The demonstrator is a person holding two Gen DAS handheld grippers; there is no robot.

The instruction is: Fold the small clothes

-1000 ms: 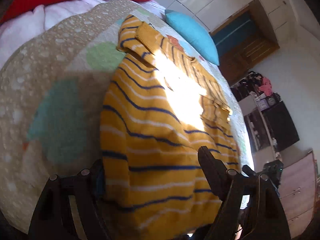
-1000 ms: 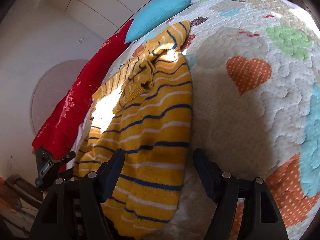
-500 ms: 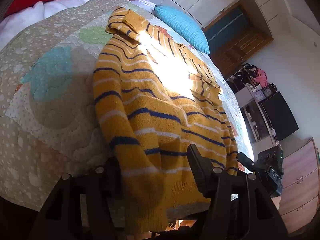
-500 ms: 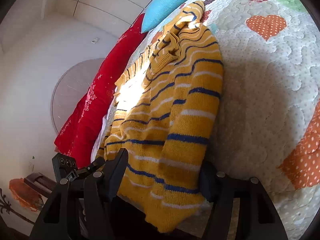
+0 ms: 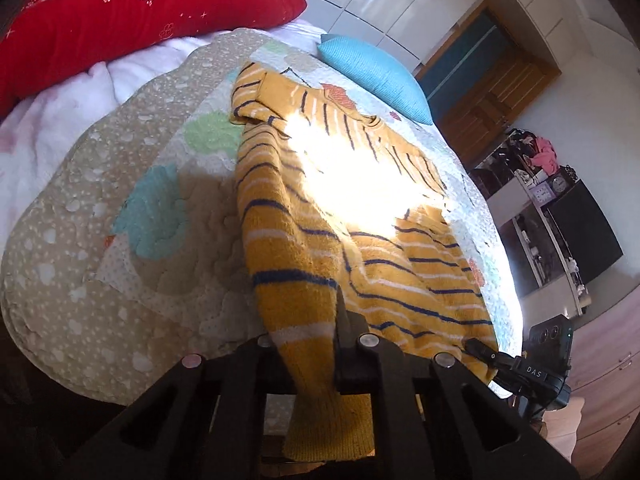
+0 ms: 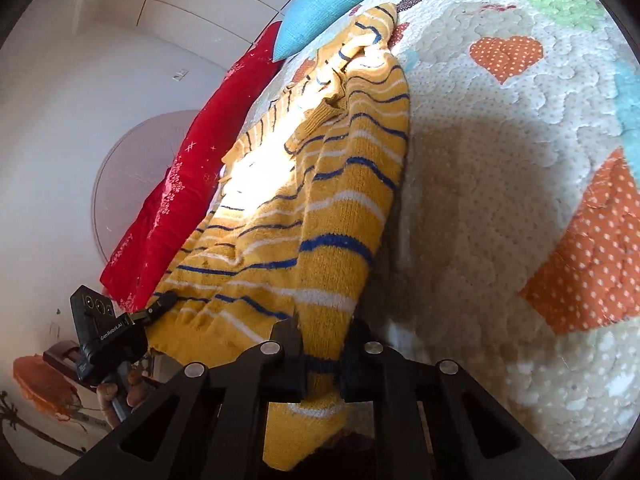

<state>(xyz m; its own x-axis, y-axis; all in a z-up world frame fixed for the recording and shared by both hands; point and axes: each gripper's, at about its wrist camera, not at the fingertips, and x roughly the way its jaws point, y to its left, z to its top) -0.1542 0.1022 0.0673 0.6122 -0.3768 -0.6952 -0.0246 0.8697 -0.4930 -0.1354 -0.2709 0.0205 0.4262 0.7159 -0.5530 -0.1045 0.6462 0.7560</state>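
Two grippers, both clamped on the hem of the yellow striped sweater point(image 5: 304, 216) at the near edge of the quilted bed point(image 5: 80, 240). Left gripper point(image 5: 308, 344) pinching one hem corner, right gripper point(image 6: 320, 344) closing on the other, knit squeezed between its pads. Body and sleeves spread toward the far edge (blue pillow point(image 5: 376, 76) and red pillow point(image 5: 120, 16) beyond).

— What does the left claw point(image 5: 308, 344) look like up close?

— Matte black plastic, two angular fingers braced by triangular cut-outs, with round silvery screw heads at the joints.

— And the right claw point(image 6: 320, 354)?

— Same black build, same silvery screws. Seen from the left wrist, its body carries the white letters "DAS".

— Any other markings?

— From the right wrist, the left one's boxy black body reads "GenRobot.AI" and shows small round lenses.
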